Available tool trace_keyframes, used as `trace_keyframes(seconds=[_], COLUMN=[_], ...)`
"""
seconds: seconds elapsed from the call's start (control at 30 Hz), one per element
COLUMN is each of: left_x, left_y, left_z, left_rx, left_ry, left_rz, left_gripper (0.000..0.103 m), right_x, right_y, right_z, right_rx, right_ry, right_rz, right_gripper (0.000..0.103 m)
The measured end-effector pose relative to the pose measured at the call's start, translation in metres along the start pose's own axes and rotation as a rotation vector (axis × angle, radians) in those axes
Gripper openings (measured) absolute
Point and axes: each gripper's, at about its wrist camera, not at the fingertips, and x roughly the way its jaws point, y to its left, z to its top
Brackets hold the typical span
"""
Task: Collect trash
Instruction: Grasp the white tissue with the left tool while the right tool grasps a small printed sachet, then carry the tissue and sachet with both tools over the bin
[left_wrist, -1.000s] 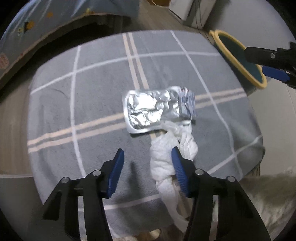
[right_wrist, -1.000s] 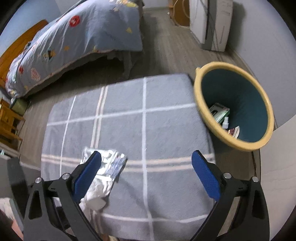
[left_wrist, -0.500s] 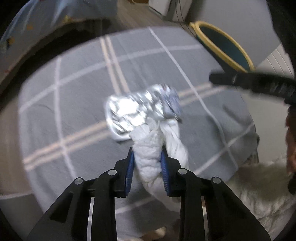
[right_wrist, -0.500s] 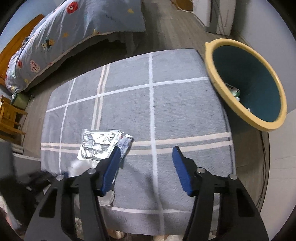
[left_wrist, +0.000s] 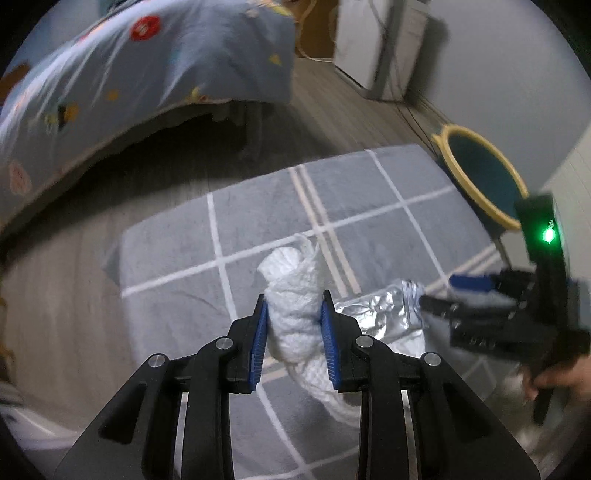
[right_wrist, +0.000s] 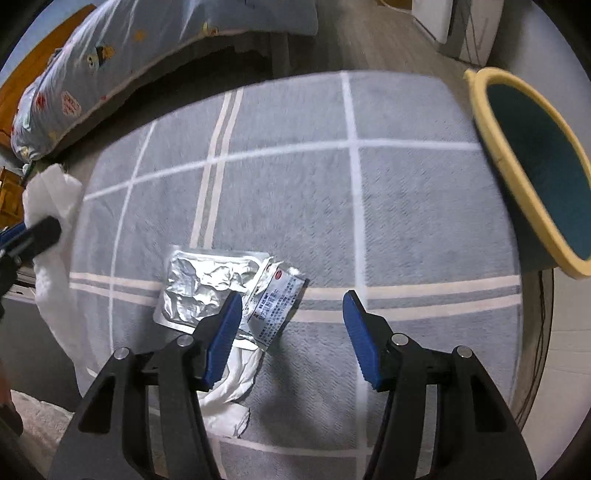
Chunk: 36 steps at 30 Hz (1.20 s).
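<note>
We see our left claw (left_wrist: 293, 325) clamped on a twisted white paper towel (left_wrist: 295, 314), both blue pads pressing its sides; the towel's upper end sticks out past the fingertips and its tail hangs down to the grey rug (left_wrist: 177, 254) with white grid lines. In the right wrist view the same towel (right_wrist: 50, 206) shows at the left edge, raised, with its tail trailing under the foil packet (right_wrist: 207, 284). That crinkled silver packet, with a printed flap at its right end, lies flat on the rug (right_wrist: 406, 206) near the near edge, left of the middle. Our right claw (right_wrist: 291, 332) stands about half open with nothing gripped; its left pad sits over the packet's right end, the right pad over bare rug. The bin (right_wrist: 535, 173), yellow-rimmed and teal inside, stands just off the rug's far right corner. A bed (left_wrist: 110, 74) with a patterned blue cover lies beyond the rug's far edge
</note>
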Motion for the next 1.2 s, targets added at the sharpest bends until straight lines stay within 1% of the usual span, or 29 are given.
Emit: trace_keyframes(seconds=[0.03, 0.07, 0.13, 0.23, 0.27, 0.3, 0.33, 0.5, 0.63, 0.8, 0.93, 1.07, 1.2], left_x=[0.001, 0.005, 0.008, 0.008, 0.008, 0.008, 0.010, 0.008, 0.004, -0.004, -0.011, -0.021, -0.029], left_y=[0.002, 0.002, 0.000, 0.000, 0.001, 0.002, 0.001, -0.002, -0.003, -0.006, -0.015, -0.027, -0.039], left_z=[-0.001, 0.001, 0.003, 0.004, 0.003, 0.004, 0.005, 0.007, 0.008, 0.012, 0.017, 0.023, 0.032], left_rx=[-0.018, -0.022, -0.009, -0.015, -0.015, -0.015, -0.017, -0.014, -0.007, -0.007, 0.016, 0.039, 0.044], left_ry=[0.002, 0.000, -0.003, 0.001, -0.003, -0.004, -0.003, -0.010, -0.032, -0.065, -0.094, -0.132, -0.165], left_rz=[-0.011, -0.019, -0.019, -0.040, -0.045, -0.049, -0.052, -0.063, -0.064, -0.054, -0.040, -0.018, -0.028], left_gripper=[0.028, 0.028, 0.029, 0.029, 0.029, 0.029, 0.029, 0.029, 0.029, 0.029, 0.029, 0.029, 0.029], right_x=[0.004, 0.009, 0.014, 0.018, 0.017, 0.017, 0.017, 0.012, -0.009, -0.062, -0.096, -0.133, -0.163], right_y=[0.001, 0.001, 0.002, 0.005, 0.007, 0.009, 0.009, 0.009, 0.001, -0.007, -0.019, -0.046, -0.078], right_z=[0.000, 0.001, 0.002, 0.003, 0.003, 0.002, 0.001, 0.002, 0.004, 0.021, 0.035, 0.050, 0.062], right_rx=[0.003, 0.006, 0.011, -0.003, -0.017, -0.028, -0.036, -0.039, -0.022, -0.056, -0.068, -0.063, -0.041], right_ry=[0.011, 0.024, 0.036, 0.036, 0.037, 0.039, 0.042, 0.019, -0.026, -0.150, -0.205, -0.268, -0.324], right_rz=[0.002, 0.004, 0.007, -0.003, -0.004, -0.010, -0.012, -0.016, -0.010, -0.039, -0.040, -0.042, -0.043], right_gripper=[0.051, 0.050, 0.049, 0.048, 0.043, 0.032, 0.026, 0.025, 0.025, 0.025, 0.025, 0.025, 0.025])
